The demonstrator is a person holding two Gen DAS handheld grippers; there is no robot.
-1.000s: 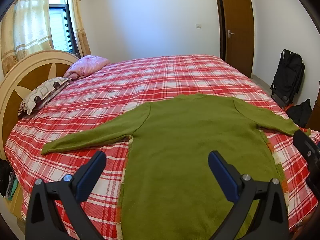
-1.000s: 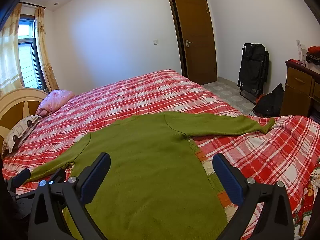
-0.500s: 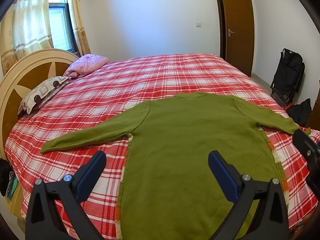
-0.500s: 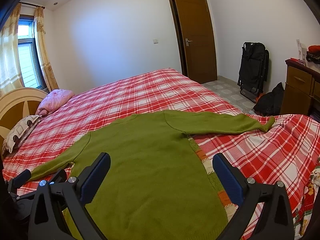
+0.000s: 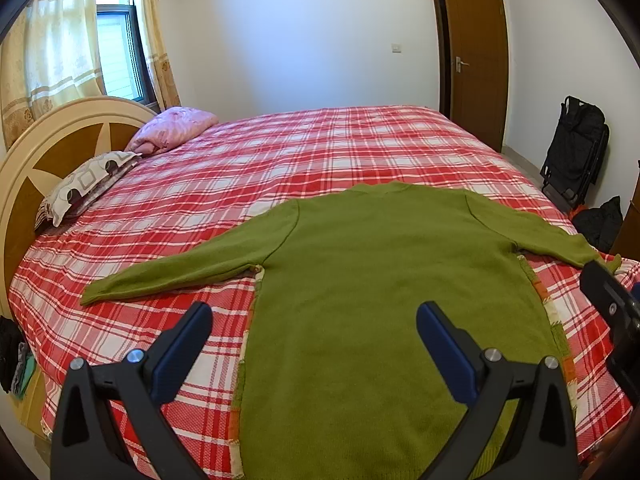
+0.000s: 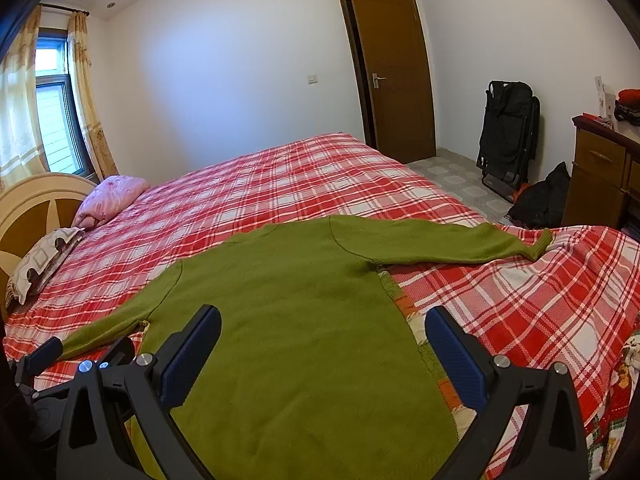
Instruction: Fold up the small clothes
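A green long-sleeved sweater lies flat on the red plaid bed, both sleeves spread out to the sides. It also shows in the right wrist view. My left gripper is open and empty, held above the sweater's lower body. My right gripper is open and empty too, above the sweater's lower right part. The left gripper shows at the lower left edge of the right wrist view. The sweater's hem is hidden below both views.
A pink pillow and a patterned pillow lie by the headboard. A brown door, a black folded chair, a black bag and a wooden dresser stand to the right.
Both grippers have barely shifted; the view drifted slightly. The sweater lies as before.
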